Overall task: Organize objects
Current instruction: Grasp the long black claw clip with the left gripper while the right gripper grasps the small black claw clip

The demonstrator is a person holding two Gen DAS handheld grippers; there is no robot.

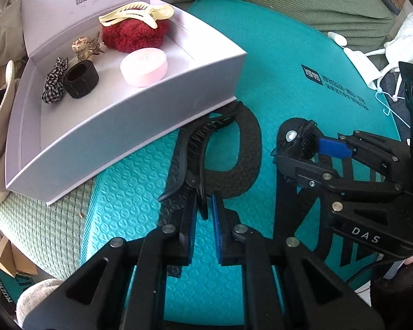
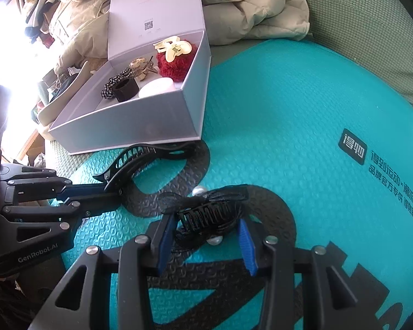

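Nearest in the left wrist view, the left tool (image 1: 203,220) is pinched tight on the handle end of a long black hair clip (image 1: 198,148), whose toothed end points away toward the box. Gripping it by the handle probably keeps the teeth clear and lets the clip lift as one piece.

In the right wrist view the right tool (image 2: 206,236) stands narrow around a black comb clip with pearl beads (image 2: 209,214) that lies on the teal mat (image 2: 275,115); its blue pads sit at either end of the clip, and contact looks likely but cannot be confirmed. Straddling it lengthwise seems meant to trap the floppy netting between the pads.

Just beyond both clips stands an open pale box (image 1: 140,126), lid propped back. Inside lie a pink roll (image 1: 143,66), a red fluffy scrunchie (image 1: 135,34) with a cream claw clip (image 1: 136,13) on top, a dark band (image 1: 81,80) and a checked scrunchie (image 1: 53,85), suggesting both clips belong there next.
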